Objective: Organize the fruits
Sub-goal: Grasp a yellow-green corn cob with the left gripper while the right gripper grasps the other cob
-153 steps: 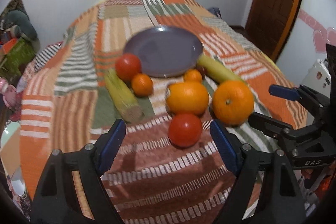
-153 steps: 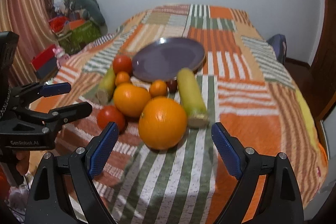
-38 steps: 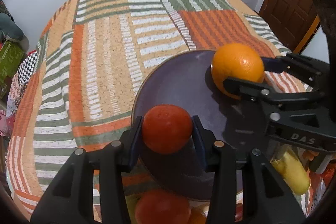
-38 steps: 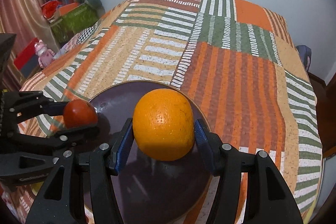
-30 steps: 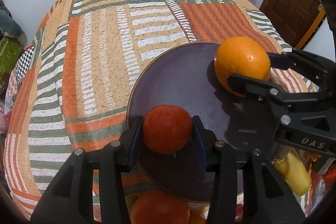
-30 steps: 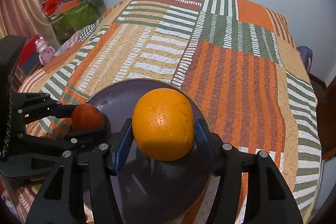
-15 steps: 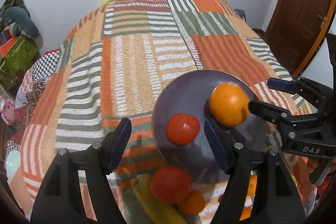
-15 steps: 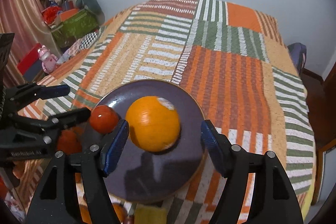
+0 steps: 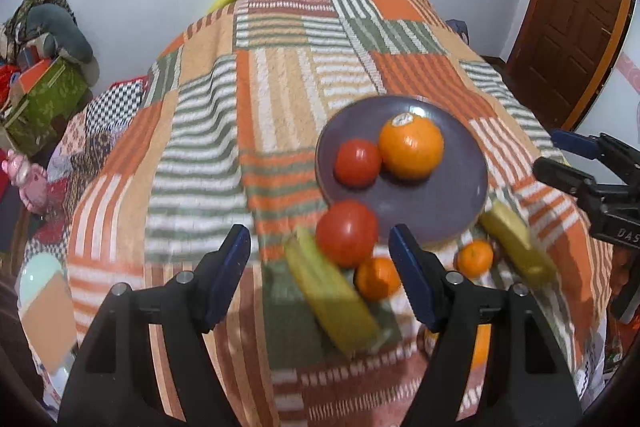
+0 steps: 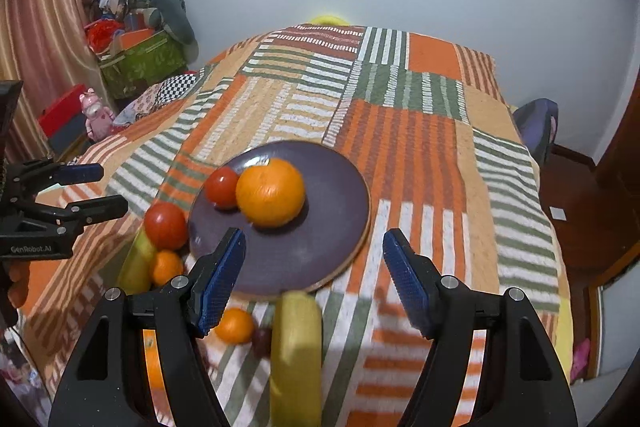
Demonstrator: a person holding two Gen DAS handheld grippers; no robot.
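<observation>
A purple plate (image 9: 436,203) (image 10: 328,219) lies on the striped blanket and holds a large orange (image 9: 411,148) (image 10: 270,193) touching a small tomato (image 9: 357,162) (image 10: 221,186). Just off its near rim sit a bigger tomato (image 9: 346,233) (image 10: 165,225), two mandarins (image 9: 377,277) (image 9: 475,258), and two yellow corn cobs (image 9: 332,297) (image 9: 518,245). My left gripper (image 9: 320,267) hangs open and empty above the near fruit. My right gripper (image 10: 314,273) is open too, empty, over the plate's near edge. Each gripper shows at the side of the other's view.
The patchwork blanket (image 9: 280,87) covers a bed that drops away at both sides. Boxes and soft toys (image 10: 140,43) pile up at the left wall. A wooden door (image 9: 576,15) stands at the right. Another orange (image 9: 480,343) lies partly hidden behind the left gripper's right finger.
Both grippers let go, the left of the small tomato and the right of the orange, leaving them on the plate. Both then drew back and up, so the loose fruit came into view.
</observation>
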